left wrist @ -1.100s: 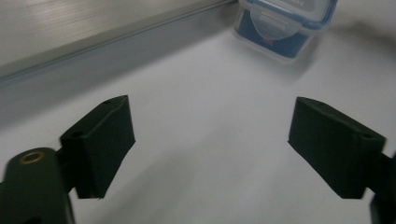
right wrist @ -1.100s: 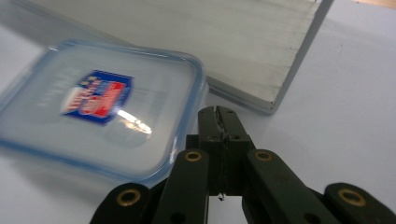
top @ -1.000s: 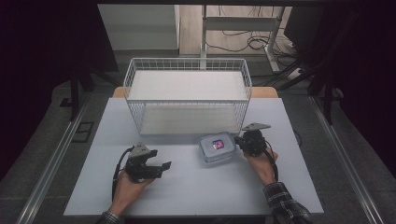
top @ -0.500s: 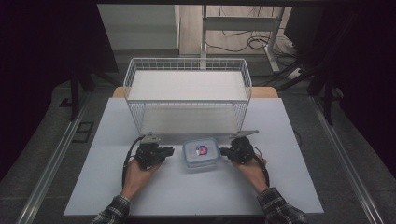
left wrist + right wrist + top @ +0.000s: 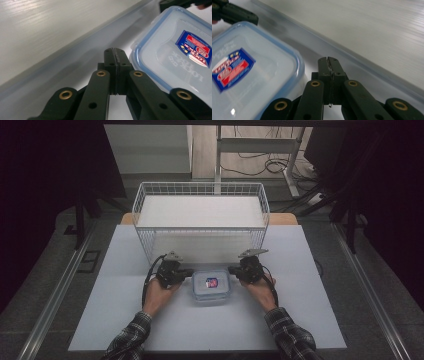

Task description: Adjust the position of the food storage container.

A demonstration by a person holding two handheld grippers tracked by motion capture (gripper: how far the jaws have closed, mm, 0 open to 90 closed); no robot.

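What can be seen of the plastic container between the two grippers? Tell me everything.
The container is a clear plastic box, roughly square with rounded corners. Its translucent lid has a blue seal line round the rim and a blue and red label with printed lettering. The lid is on. It sits flat on the white table, just in front of the wire basket. The left gripper and right gripper, jaws shut, flank its sides; actual contact cannot be told.

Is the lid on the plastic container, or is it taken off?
On. The lid with its blue seal and sticker covers the container. Whether its side clips are locked, I cannot tell.
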